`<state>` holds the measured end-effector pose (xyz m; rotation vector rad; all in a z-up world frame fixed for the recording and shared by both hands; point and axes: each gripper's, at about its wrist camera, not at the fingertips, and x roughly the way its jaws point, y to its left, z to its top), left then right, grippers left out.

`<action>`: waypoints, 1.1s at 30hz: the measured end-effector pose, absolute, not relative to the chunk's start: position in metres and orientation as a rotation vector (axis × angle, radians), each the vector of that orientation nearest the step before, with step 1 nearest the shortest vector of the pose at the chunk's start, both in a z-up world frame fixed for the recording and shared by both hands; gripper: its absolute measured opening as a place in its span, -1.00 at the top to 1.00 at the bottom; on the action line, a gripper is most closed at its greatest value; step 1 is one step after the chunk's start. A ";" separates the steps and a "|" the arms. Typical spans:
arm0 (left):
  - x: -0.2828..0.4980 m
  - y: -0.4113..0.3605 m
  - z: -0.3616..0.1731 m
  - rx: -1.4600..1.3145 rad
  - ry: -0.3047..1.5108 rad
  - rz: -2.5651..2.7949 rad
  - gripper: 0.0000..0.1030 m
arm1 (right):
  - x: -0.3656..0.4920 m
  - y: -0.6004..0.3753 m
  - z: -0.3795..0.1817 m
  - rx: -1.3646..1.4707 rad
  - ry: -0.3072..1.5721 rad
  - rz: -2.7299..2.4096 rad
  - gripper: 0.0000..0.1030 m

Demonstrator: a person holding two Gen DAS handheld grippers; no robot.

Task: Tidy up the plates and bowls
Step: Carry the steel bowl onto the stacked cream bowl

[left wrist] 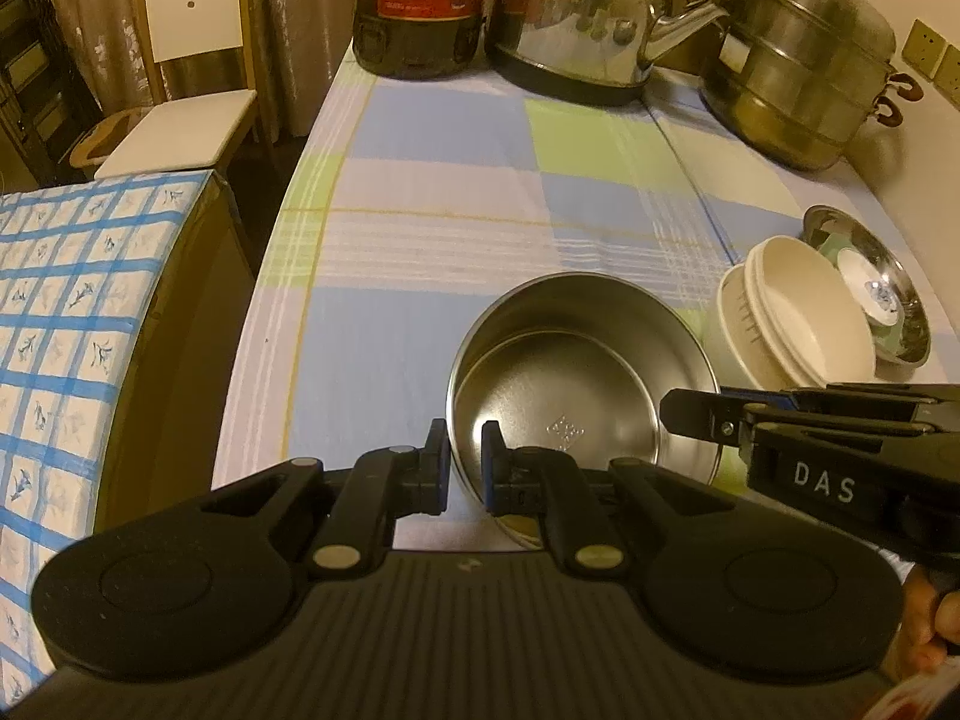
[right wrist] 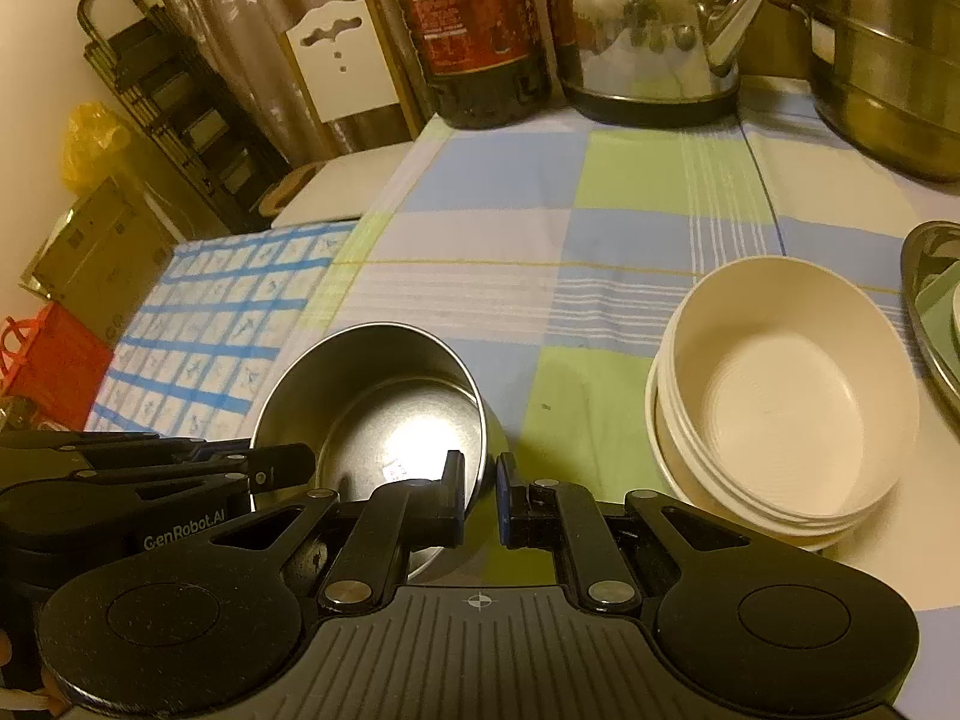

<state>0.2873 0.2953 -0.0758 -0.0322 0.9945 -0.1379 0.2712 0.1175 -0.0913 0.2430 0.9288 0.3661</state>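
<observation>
A blue-checked cloth (left wrist: 72, 300) covers a surface at far left, beside a table under a pastel plaid cloth (left wrist: 450, 192). Along the far edge stand a dark bottle (left wrist: 417, 6) with a red label whose print is too small to read, a shiny kettle (left wrist: 588, 18) and a tiered steel steamer (left wrist: 810, 60). Near the front, a steel bowl (left wrist: 576, 384) sits on the plaid, empty, with a small stamped mark in its base that cannot be made out. The left gripper (left wrist: 465, 468) is nearly closed across the bowl's near left rim, one finger outside the wall and one inside; whether the pads actually pinch the metal cannot be told. The right gripper (right wrist: 480, 495), lettered "DAS" on its side in the left wrist view, straddles the bowl's right wall in the same way, jaws a narrow gap apart, its hold likewise uncertain. The left tool's body reads "GenRobot.AI" in the right wrist view. Just right of the steel bowl stands a nested stack of cream bowls (right wrist: 780, 402), the top one empty. Farthest right, a steel dish (left wrist: 870, 282) holds a pale green plate and a small white bowl with a blue motif (left wrist: 870, 294).
</observation>
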 end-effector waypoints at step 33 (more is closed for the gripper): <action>0.308 0.174 -0.011 0.053 0.850 -0.387 0.83 | 0.250 -0.008 -0.024 0.359 0.836 0.164 0.80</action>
